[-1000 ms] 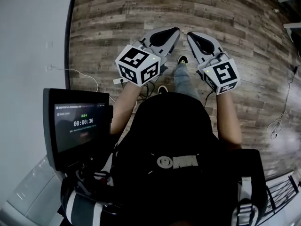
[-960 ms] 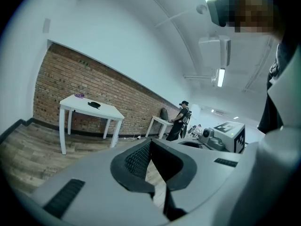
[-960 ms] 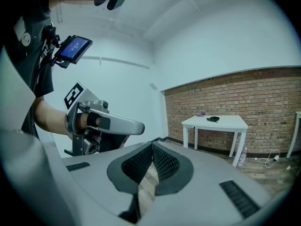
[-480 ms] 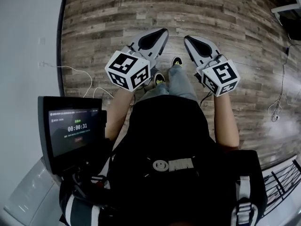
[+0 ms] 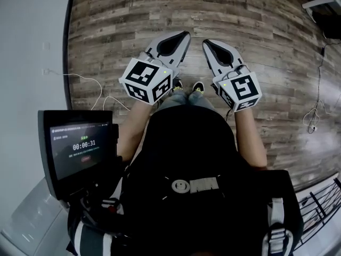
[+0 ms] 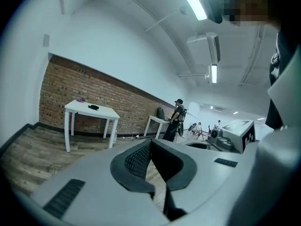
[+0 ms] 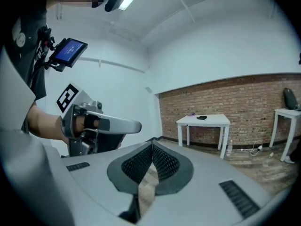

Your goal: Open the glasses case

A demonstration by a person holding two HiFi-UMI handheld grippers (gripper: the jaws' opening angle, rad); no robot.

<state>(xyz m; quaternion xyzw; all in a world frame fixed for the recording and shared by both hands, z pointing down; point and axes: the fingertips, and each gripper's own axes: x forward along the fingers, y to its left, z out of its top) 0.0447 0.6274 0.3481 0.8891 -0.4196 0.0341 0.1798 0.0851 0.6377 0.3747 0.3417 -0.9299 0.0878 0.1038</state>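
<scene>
The left hand-held gripper and the right hand-held gripper are side by side, each with its jaws pressed together on nothing, well apart from the white worktop. The small dark glasses case lies on that worktop.

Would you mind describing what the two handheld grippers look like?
Both the left gripper and the right gripper have light grey tapered shells with black teardrop insets. Each carries a white cube printed with black square markers and a small green light. The pads are dark and cross-ribbed.
</scene>
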